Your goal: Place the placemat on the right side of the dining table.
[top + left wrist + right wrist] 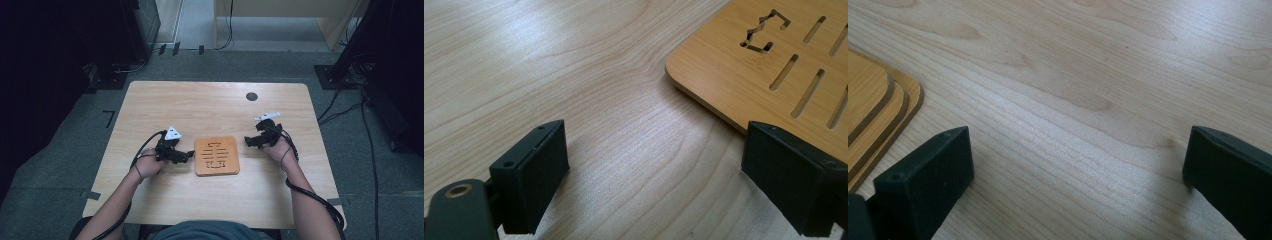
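Left tool [189,155] and right tool [248,141], both wide and empty, flank stacked bamboo trivets [216,155]; thin edges flush on counter [210,102] could slip the grasp.

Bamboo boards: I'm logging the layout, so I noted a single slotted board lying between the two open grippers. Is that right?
Not quite. It is a stack of bamboo boards: the right gripper view shows three layered edges. The rest holds: it lies between the left gripper and right gripper, jaws apart.

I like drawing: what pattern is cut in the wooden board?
Slots plus a jagged cutout in the orange-brown wooden board, clearest in the left gripper view.
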The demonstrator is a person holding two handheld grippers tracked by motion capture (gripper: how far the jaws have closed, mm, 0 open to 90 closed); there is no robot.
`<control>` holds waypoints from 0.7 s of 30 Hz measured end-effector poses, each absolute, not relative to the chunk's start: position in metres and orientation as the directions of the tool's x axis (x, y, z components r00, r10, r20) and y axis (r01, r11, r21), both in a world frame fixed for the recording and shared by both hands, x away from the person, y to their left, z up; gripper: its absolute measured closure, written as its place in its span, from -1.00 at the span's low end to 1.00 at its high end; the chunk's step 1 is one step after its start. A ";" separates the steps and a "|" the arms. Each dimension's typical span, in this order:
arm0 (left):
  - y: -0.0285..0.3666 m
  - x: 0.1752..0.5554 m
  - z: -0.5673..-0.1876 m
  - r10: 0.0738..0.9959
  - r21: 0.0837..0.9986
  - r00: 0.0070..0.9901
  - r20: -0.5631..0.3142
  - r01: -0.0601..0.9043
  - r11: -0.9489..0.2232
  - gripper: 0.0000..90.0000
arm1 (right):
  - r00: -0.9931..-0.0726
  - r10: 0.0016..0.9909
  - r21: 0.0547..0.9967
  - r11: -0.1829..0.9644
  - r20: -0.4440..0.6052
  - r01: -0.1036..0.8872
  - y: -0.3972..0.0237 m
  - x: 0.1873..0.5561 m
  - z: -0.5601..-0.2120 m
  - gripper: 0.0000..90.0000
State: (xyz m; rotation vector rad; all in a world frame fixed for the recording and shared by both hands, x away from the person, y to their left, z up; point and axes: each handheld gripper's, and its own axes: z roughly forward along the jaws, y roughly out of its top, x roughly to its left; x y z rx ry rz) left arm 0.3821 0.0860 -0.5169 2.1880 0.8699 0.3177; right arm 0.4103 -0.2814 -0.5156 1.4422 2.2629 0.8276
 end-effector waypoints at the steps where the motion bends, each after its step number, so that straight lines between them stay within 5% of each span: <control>1: 0.086 0.382 -0.517 0.673 0.722 0.739 -0.042 0.488 -0.490 -0.76 | -0.433 0.901 0.625 0.322 0.029 0.711 -0.281 0.411 -0.515 -0.94; 21: 0.096 0.386 -0.510 0.694 0.700 0.719 -0.045 0.518 -0.492 -0.73 | -0.448 0.888 0.611 0.302 0.098 0.732 -0.275 0.406 -0.504 -0.84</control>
